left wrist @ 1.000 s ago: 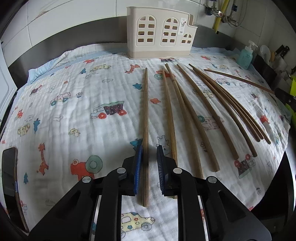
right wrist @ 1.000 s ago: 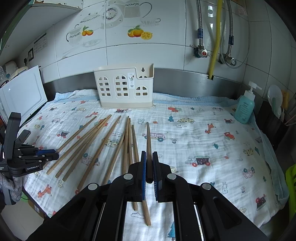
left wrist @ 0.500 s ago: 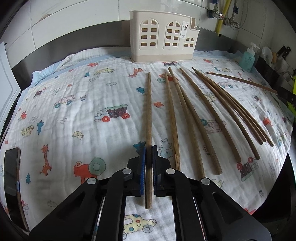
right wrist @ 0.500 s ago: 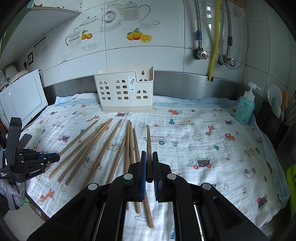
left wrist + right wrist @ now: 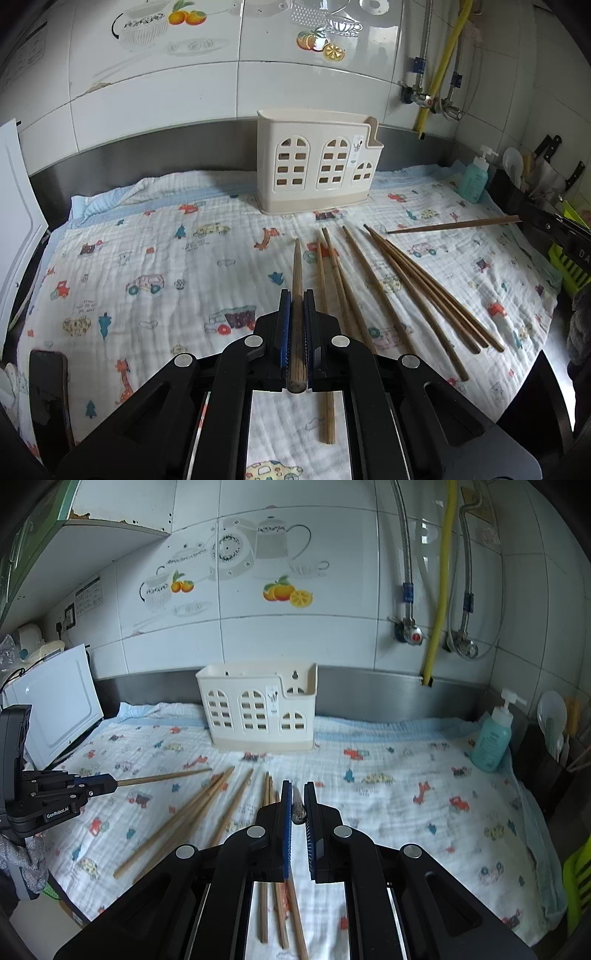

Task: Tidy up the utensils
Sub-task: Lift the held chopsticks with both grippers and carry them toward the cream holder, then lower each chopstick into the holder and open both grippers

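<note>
1. The left gripper [image 5: 296, 325] is closed on a single wooden chopstick [image 5: 297, 295]. Its blue pads press both sides of the shaft, and the blunt end sticks out toward the camera behind the pads.
2. That chopstick runs straight toward 12 o'clock in the left wrist view. Its tapered tip points at the cream utensil holder [image 5: 319, 166] and is lifted off the patterned cloth [image 5: 155, 258].
3. The right gripper [image 5: 297, 812] is also clamped shut on a chopstick of its own [image 5: 297, 806]. In its own view the stick appears nearly end-on, a short dark stub between the pads.
4. From the left wrist view that second stick [image 5: 454, 226] shows at 2 o'clock, lying about level above the cloth, with the right gripper's dark body at its thick end.
5. From the right wrist view the left gripper [image 5: 107, 782] sits at 9 o'clock, with its chopstick reaching toward the centre of the frame.
6. The loose chopsticks [image 5: 406, 288] lie fanned on the cloth at 3 o'clock of the left gripper, thin ends toward the holder.
7. The holder stands upright at 12 o'clock against the steel backsplash [image 5: 147, 151], on the far edge of the cloth, well apart from both held sticks.
8. A teal soap bottle [image 5: 493, 738] stands at 2 o'clock in the right wrist view.
</note>
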{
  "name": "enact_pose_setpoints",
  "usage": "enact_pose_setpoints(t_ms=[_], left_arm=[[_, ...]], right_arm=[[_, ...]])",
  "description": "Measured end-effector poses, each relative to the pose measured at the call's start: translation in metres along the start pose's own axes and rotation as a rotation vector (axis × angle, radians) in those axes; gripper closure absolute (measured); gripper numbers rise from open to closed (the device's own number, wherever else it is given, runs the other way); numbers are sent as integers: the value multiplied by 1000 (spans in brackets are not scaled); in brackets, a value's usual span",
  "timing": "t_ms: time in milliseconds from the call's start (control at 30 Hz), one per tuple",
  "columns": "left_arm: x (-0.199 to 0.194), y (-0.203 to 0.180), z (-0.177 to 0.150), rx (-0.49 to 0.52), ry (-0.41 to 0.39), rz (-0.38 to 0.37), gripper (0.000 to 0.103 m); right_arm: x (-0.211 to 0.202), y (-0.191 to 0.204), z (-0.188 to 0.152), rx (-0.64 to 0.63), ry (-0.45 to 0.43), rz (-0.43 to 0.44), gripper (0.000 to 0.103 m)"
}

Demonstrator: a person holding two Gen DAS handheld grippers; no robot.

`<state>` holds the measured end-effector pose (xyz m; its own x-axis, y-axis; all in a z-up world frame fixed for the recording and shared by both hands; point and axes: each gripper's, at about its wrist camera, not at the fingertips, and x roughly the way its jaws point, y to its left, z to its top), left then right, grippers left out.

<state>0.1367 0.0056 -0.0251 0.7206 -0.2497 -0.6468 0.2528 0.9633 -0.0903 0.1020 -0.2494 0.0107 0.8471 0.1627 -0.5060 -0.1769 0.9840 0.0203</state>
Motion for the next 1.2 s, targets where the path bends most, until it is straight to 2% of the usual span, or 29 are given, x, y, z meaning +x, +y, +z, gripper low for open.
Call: enact_pose_setpoints(t_ms=[367, 767, 1000, 1200], left_arm=[[1, 3, 44, 22, -31, -23, 98], [-9, 2, 107, 68, -97, -26, 98], [-37, -3, 157, 101, -211, -17, 98], [-54, -9, 204, 110, -318, -12, 98]], right_arm=[[15, -7, 66, -8, 4, 70, 97], [17, -20, 172, -27, -76, 90, 97], [39, -19, 218, -33, -115, 62, 97], [72, -20, 230, -23, -90, 47, 97]])
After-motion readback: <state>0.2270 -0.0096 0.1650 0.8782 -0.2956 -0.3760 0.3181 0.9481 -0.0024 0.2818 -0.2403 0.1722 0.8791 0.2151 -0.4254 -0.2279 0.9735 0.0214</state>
